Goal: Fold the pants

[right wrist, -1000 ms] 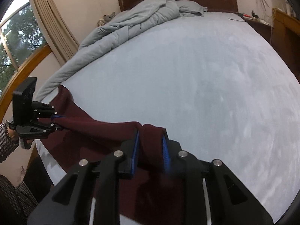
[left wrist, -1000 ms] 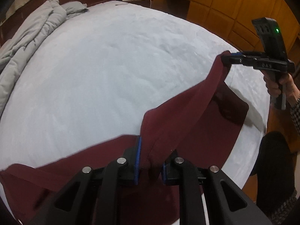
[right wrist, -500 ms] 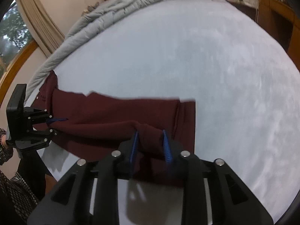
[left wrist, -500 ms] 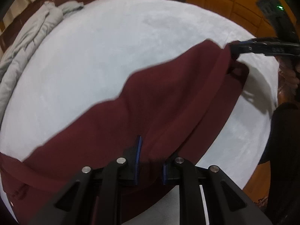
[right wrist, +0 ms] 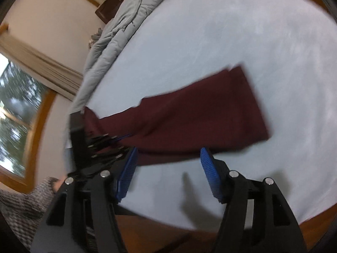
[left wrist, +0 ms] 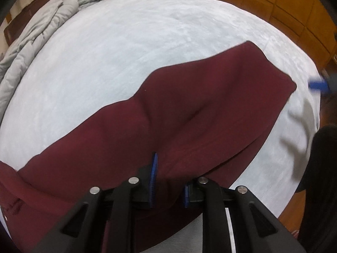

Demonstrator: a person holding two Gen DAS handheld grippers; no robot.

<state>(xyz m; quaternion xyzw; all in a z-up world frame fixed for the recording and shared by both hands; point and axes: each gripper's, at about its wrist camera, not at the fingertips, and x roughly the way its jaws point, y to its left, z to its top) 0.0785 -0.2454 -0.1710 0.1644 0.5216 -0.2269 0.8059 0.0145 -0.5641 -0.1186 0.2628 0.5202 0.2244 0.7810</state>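
Two claws work the maroon pants (left wrist: pixel 189 113): the left claw (left wrist: pixel 168 181) is clamped on a bunched fold at the near edge, while the right claw (right wrist: pixel 168 168), jaws just opening, stands apart with nothing between them. Pants lie lengthwise left to right along the bed (left wrist: pixel 147 31)'s near edge; open sheet stretches far beyond.

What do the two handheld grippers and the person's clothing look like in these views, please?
Both the left gripper and the right gripper are matte black plastic, with angular two-bar finger linkages joined by round silver pins. Each finger ends in a bright blue ribbed pad. The person wears a black-and-white checked knit sleeve and dark trousers.
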